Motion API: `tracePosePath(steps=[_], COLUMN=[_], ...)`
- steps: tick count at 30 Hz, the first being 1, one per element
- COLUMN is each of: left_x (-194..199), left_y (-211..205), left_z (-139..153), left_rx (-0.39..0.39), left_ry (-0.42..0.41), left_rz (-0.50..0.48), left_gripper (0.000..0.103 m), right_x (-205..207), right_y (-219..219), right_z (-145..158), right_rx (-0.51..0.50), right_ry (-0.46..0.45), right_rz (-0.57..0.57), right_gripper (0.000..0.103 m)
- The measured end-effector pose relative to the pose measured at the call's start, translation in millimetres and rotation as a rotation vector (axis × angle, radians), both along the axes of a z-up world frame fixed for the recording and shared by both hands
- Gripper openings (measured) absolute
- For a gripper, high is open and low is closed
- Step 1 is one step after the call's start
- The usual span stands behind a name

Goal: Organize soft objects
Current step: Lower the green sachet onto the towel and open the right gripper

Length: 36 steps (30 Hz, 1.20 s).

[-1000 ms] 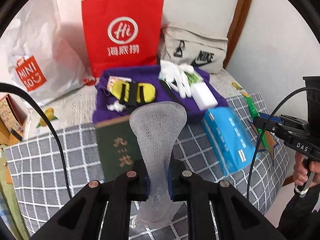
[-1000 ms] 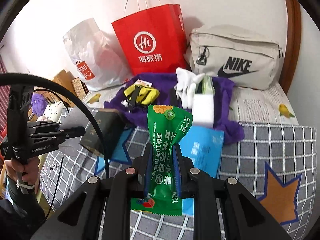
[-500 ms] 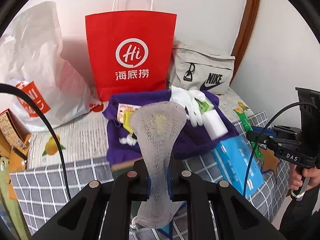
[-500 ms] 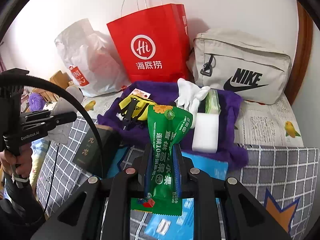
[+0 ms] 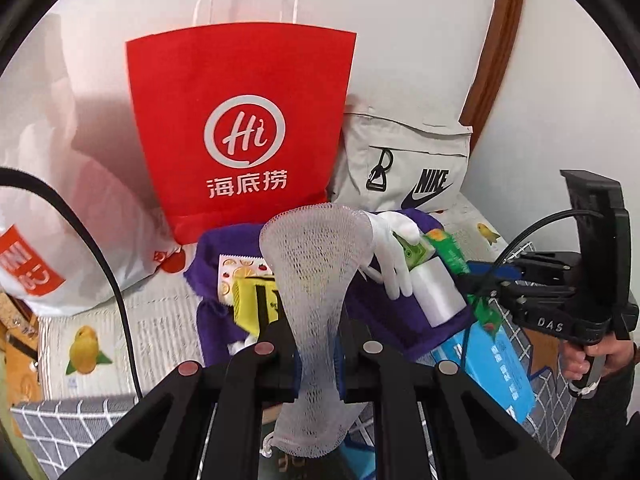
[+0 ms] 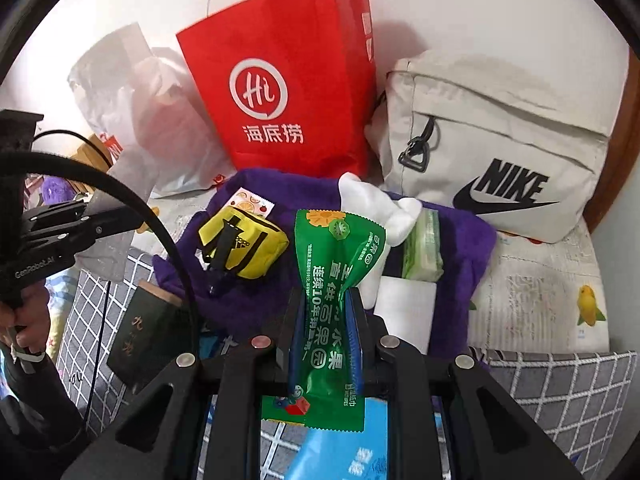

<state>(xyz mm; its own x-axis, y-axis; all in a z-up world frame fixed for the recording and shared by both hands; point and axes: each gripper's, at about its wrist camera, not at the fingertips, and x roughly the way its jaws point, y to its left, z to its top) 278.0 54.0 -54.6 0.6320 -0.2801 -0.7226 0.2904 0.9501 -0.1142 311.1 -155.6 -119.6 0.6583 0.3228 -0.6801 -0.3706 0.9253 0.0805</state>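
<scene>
My left gripper [image 5: 316, 364] is shut on a white foam net sleeve [image 5: 316, 264] that stands up between its pads. My right gripper [image 6: 326, 332] is shut on a green snack packet [image 6: 336, 264], also upright. Both hover over a purple towel [image 6: 248, 296] on the bed. On the towel lie a yellow pouch [image 6: 244, 242], white gloves [image 6: 380, 204], a green tissue pack [image 6: 424, 248] and a white block [image 6: 404, 312]. In the left wrist view the right gripper [image 5: 476, 280] shows at the right with the packet.
A red paper bag [image 5: 244, 128], a white plastic bag [image 5: 52, 208] and a beige Nike bag [image 6: 496, 148] stand against the wall behind the towel. A dark green book [image 6: 140, 332] and a blue pack [image 5: 496, 368] lie on the grey checked blanket [image 6: 560, 392].
Both grippers have moved forward toward the towel and the bags, which now look larger and closer. The net sleeve and the green packet stay clamped as before.
</scene>
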Motion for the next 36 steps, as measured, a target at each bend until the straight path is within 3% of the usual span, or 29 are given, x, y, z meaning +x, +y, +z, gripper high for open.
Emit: tracePosePath(steps=[8, 13, 18, 27, 36], left_x=[19, 26, 32, 36, 39], left_y=[6, 10, 12, 17, 18], left_z=[-19, -26, -32, -35, -37], left_rx=[-0.032, -0.031, -0.027, -0.034, -0.027], left_ry=[0.050, 0.066, 0.080, 0.081, 0.097], left_rz=[-0.003, 0.014, 0.030, 0.044, 0.043], left_gripper=[0.012, 0.012, 0.012, 0.012, 0.012], right_x=[34, 48, 52, 58, 74], right_y=[13, 20, 23, 32, 31], right_z=[-14, -10, -4, -18, -38], right_rx=[0.031, 0.022, -0.006, -0.044, -0.102], right_ry=[0.040, 0.001, -0.029, 0.001, 0.045], right_rz=[0.021, 0.045, 0.074, 0.129, 0.088], right_gripper=[0.020, 0.020, 0.020, 0.021, 0.021])
